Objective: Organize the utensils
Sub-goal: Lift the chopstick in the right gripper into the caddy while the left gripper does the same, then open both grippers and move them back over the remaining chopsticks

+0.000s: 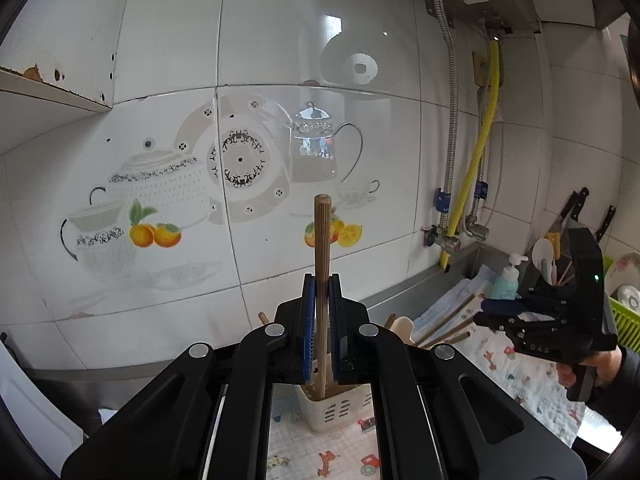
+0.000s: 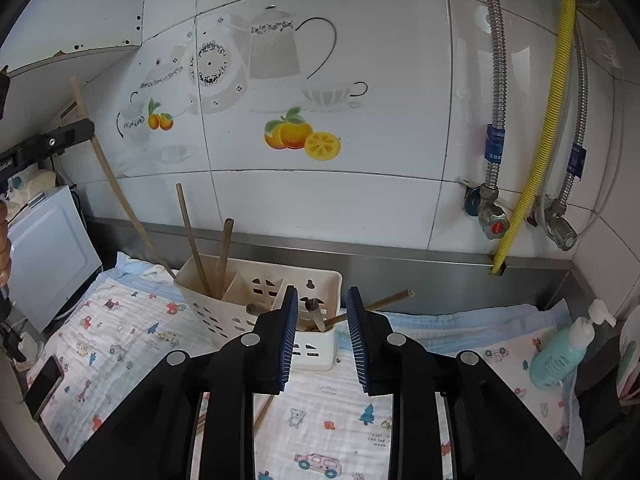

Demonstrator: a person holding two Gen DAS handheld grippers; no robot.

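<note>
My left gripper [image 1: 321,280] is shut on a wooden chopstick [image 1: 321,264] held upright, its lower end inside the cream slotted utensil holder [image 1: 332,410]. In the right wrist view the holder [image 2: 260,292] stands on the patterned cloth, with two chopsticks [image 2: 192,236] in its left compartment and utensil handles [image 2: 380,302] leaning out of the right one. The held chopstick [image 2: 108,172] and left gripper [image 2: 80,130] show at far left. My right gripper [image 2: 322,320] is open and empty, just in front of the holder. A loose chopstick [image 2: 264,410] lies on the cloth below it.
A patterned cloth [image 2: 332,416] covers the counter. A teal soap bottle [image 2: 562,354] stands at right, a phone [image 2: 44,386] and white appliance [image 2: 48,252] at left. Pipes and a yellow hose [image 2: 536,168] run down the tiled wall. Knives and a green dish rack [image 1: 624,316] sit far right.
</note>
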